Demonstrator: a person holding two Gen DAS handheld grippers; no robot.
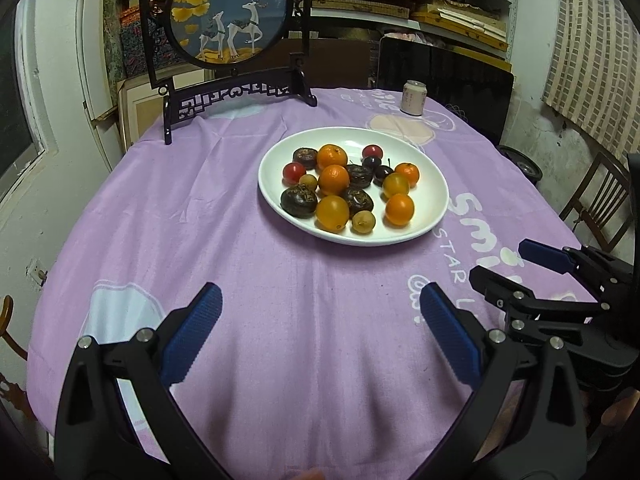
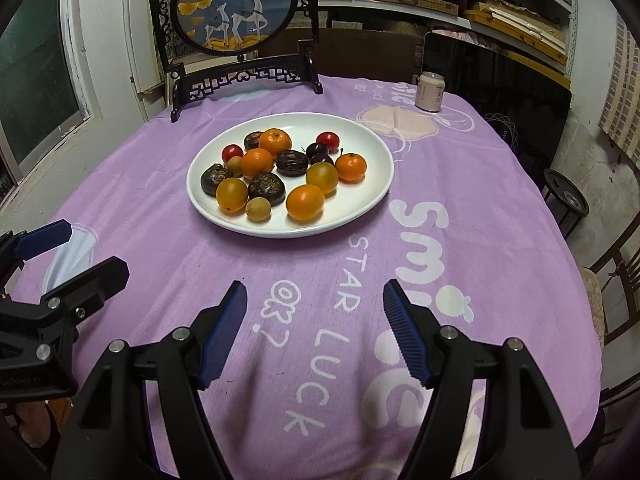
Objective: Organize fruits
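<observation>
A white plate (image 1: 432, 208) (image 2: 360, 200) sits mid-table on the purple cloth. It holds several fruits: oranges (image 1: 333, 179) (image 2: 256, 161), yellow-orange tomatoes (image 1: 332, 213) (image 2: 305, 202), dark brown water chestnuts (image 1: 299, 201) (image 2: 266, 188), red cherry tomatoes (image 1: 294, 172) (image 2: 328, 142), dark cherries (image 1: 382, 174) (image 2: 318, 149) and small tan longans (image 1: 363, 222) (image 2: 258, 209). My left gripper (image 1: 320, 308) is open and empty, low over the cloth, short of the plate. My right gripper (image 2: 314, 300) is open and empty, beside it; it also shows in the left wrist view (image 1: 504, 260).
A framed round deer picture on a black stand (image 1: 230, 12) (image 2: 236, 4) stands at the table's far left. A drink can (image 1: 414, 98) (image 2: 430, 91) stands at the far right. Chairs (image 1: 596, 200) and shelves surround the table.
</observation>
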